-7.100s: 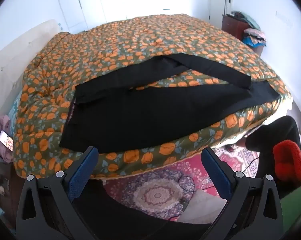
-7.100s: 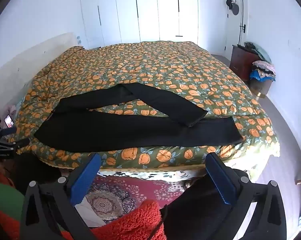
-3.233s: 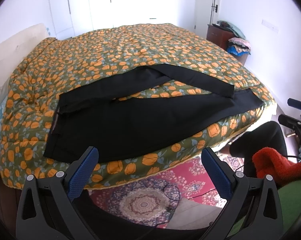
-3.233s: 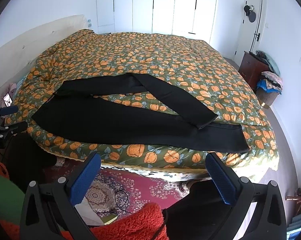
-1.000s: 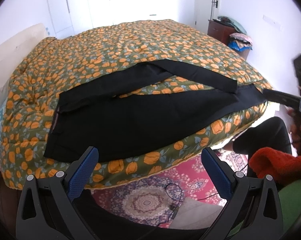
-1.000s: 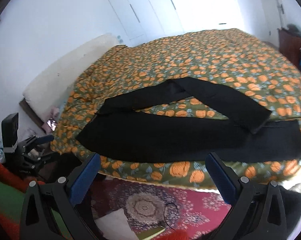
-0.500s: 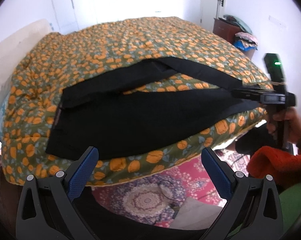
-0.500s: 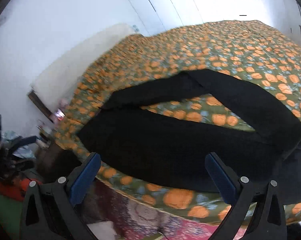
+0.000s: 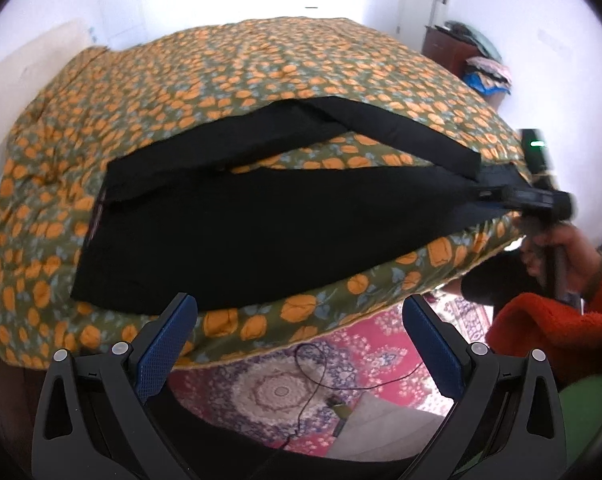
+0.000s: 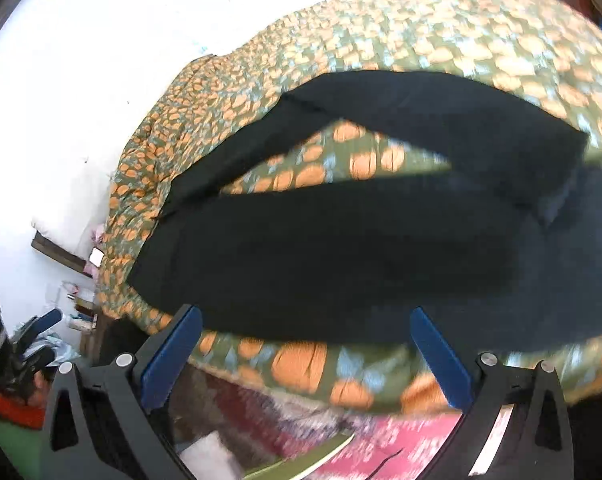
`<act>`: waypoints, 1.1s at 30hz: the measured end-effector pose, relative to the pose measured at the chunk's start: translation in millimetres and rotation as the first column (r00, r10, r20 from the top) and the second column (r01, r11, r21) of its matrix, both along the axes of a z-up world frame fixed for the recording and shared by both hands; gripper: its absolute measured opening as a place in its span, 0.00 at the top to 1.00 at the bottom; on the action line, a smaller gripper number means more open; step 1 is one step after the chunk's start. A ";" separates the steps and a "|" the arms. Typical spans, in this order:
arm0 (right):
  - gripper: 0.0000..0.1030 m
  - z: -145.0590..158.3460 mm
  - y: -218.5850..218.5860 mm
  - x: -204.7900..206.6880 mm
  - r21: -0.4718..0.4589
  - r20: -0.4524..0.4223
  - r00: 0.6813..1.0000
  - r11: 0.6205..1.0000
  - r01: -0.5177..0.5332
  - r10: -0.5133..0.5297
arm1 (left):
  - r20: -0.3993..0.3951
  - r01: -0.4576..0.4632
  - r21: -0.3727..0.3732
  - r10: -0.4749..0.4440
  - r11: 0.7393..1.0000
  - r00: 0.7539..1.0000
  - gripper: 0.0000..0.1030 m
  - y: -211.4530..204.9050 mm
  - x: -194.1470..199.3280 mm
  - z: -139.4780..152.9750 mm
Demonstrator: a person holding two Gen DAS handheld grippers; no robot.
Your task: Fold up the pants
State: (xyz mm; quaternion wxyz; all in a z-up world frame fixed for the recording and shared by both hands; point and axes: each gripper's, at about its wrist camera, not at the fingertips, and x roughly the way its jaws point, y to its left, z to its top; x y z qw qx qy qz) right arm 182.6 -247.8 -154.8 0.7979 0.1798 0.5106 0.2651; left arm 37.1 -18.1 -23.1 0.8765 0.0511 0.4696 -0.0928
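Fingers of the left gripper (image 9: pixel 297 334) stand spread wide with nothing between them, their blue pads (image 9: pixel 163 346) hanging over the patterned rug (image 9: pixel 277 388) short of the bed's edge. Just beyond them the quilt (image 9: pixel 237 76), green with orange flowers, drops over the side of the bed. On it, ahead of the tips, lie the black pants (image 9: pixel 253 224): the waist sits ahead and to the left, the near leg runs flat along the edge to the right, and the far leg bends back over itself so its cuff lies across the near one. Off to the right, the right gripper (image 9: pixel 497 194) reaches the cuff end of the near leg, gripped by a hand (image 9: pixel 557 248) in an orange sleeve. From its own blurred camera, the right gripper's fingers (image 10: pixel 169 360) are also spread and empty, with the near leg spreading just past their tips. Farther right, a dark dresser (image 9: pixel 449 50) stands by the wall.
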 end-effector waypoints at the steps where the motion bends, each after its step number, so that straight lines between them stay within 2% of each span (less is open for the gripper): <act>1: 0.00 -15.6 2.6 9.9 -0.012 -0.037 0.999 1.000 0.006 -0.006 | 0.010 0.009 0.012 -0.009 1.000 1.000 0.01 -2.7 -1.9 2.1; 2: 0.00 -29.8 1.4 15.2 -0.022 -0.082 0.997 1.000 0.002 -0.004 | 0.024 0.014 0.025 -0.015 1.000 1.000 0.00 -4.6 -4.6 4.5; 3: 0.00 -59.4 0.2 18.6 -0.062 -0.209 0.978 0.998 0.002 -0.015 | 0.035 0.011 0.037 -0.013 0.999 0.999 0.00 -4.7 -6.9 5.9; 4: 0.02 -68.1 -5.6 15.8 -0.066 -0.247 0.969 0.998 0.016 -0.032 | 0.040 -0.002 0.047 0.000 0.999 0.999 0.00 -2.9 -8.8 6.2; 5: 0.02 -62.2 -9.5 12.0 -0.049 -0.223 0.974 0.998 0.028 -0.039 | 0.036 -0.016 0.049 0.014 0.999 0.999 0.00 0.7 -7.9 5.1; 6: 0.02 -46.9 -13.1 9.5 -0.041 -0.180 0.983 0.999 0.033 -0.040 | 0.019 -0.038 0.040 0.037 0.998 0.999 0.00 5.3 -5.1 1.8; 8: 0.02 -3.9 -20.8 11.4 -0.113 0.003 0.999 0.993 0.047 -0.047 | -0.021 -0.063 0.010 0.063 0.998 0.998 0.00 11.6 3.5 -4.2; 10: 0.02 23.4 -29.7 20.8 -0.236 0.189 0.981 0.968 0.082 -0.037 | -0.049 -0.069 -0.002 0.069 0.998 0.996 0.01 13.1 13.1 -8.3; 11: 0.00 25.8 -33.9 26.7 -0.289 0.219 0.975 0.953 0.095 -0.031 | -0.042 -0.068 0.006 0.068 0.998 0.997 0.01 12.9 15.6 -7.3; 12: 0.00 20.0 -36.4 37.8 -0.400 0.229 0.974 0.912 0.092 0.002 | -0.031 -0.070 0.018 0.070 0.997 0.997 0.00 12.8 17.3 -5.4; 13: 0.00 4.5 -36.4 48.9 -0.528 0.199 0.979 0.846 0.066 0.048 | -0.022 -0.073 0.027 0.074 0.997 0.997 0.00 13.3 19.3 -4.2; 15: 0.04 -24.7 -35.9 61.3 -0.686 0.153 0.982 0.727 0.022 0.114 | -0.023 -0.088 0.034 0.088 0.996 0.996 0.00 15.8 22.2 -6.2; 16: 0.17 -33.7 -35.1 65.0 -0.728 0.150 0.979 0.685 0.016 0.137 | -0.038 -0.098 0.035 0.099 0.995 0.994 0.00 17.7 25.0 -9.5; 17: 0.40 -37.6 -35.0 68.1 -0.747 0.151 0.977 0.665 0.015 0.148 | -0.057 -0.107 0.033 0.109 0.994 0.992 0.01 20.0 27.5 -13.4; 18: 0.55 -38.9 -37.4 73.2 -0.765 0.165 0.975 0.643 0.030 0.151 | -0.075 -0.116 0.033 0.118 0.993 0.990 0.00 21.8 30.8 -17.6; 19: 0.78 -34.3 -42.2 81.1 -0.763 0.176 0.975 0.644 0.047 0.137 | -0.091 -0.123 0.036 0.126 0.992 0.988 0.01 23.8 34.1 -21.1; 20: 0.88 -30.3 -46.5 86.6 -0.760 0.181 0.976 0.648 0.059 0.124 | -0.101 -0.129 0.039 0.132 0.991 0.986 0.00 24.7 37.7 -23.4; 23: 0.88 13.3 -69.3 139.6 -0.738 0.269 0.961 0.656 0.159 0.069 | -0.116 -0.137 0.056 0.142 0.989 0.983 0.00 25.2 52.5 -28.0; 25: 0.88 63.7 -100.4 207.7 -0.700 0.363 0.932 0.654 0.287 -0.020 | -0.111 -0.136 0.073 0.144 0.988 0.983 0.01 23.4 63.1 -28.1; 26: 0.87 78.6 -110.5 232.6 -0.690 0.386 0.921 0.646 0.326 -0.052 | -0.103 -0.143 0.086 0.151 0.986 0.983 0.01 22.6 69.8 -27.1; 27: 0.81 94.6 -125.4 270.8 -0.684 0.393 0.913 0.630 0.367 -0.105 | -0.096 -0.153 0.093 0.162 0.984 0.982 0.01 23.5 74.0 -26.4; 28: 0.60 101.7 -136.4 299.1 -0.680 0.365 0.918 0.628 0.378 -0.157 | -0.087 -0.174 0.097 0.182 0.980 0.979 0.00 26.3 79.5 -25.2; 29: 0.40 106.3 -148.7 324.6 -0.685 0.339 0.914 0.608 0.402 -0.222 | -0.081 -0.192 0.094 0.200 0.977 0.976 0.00 30.0 82.9 -25.2; 30: 0.38 109.8 -156.6 342.1 -0.688 0.342 0.898 0.578 0.439 -0.276 | -0.079 -0.211 0.089 0.218 0.973 0.973 0.00 35.2 85.1 -26.6; 31: 0.38 111.5 -156.0 349.4 -0.677 0.353 0.888 0.574 0.460 -0.295 | -0.080 -0.227 0.084 0.233 0.970 0.969 0.00 40.5 87.7 -29.7; 32: 0.38 111.7 -150.1 349.5 -0.662 0.352 0.888 0.592 0.460 -0.295 | -0.088 -0.247 0.081 0.254 0.966 0.963 0.00 47.3 91.5 -35.9; 33: 0.38 107.2 -132.1 345.3 -0.620 0.336 0.901 0.655 0.431 -0.275 | -0.096 -0.259 0.082 0.266 0.962 0.959 0.00 51.7 95.6 -40.8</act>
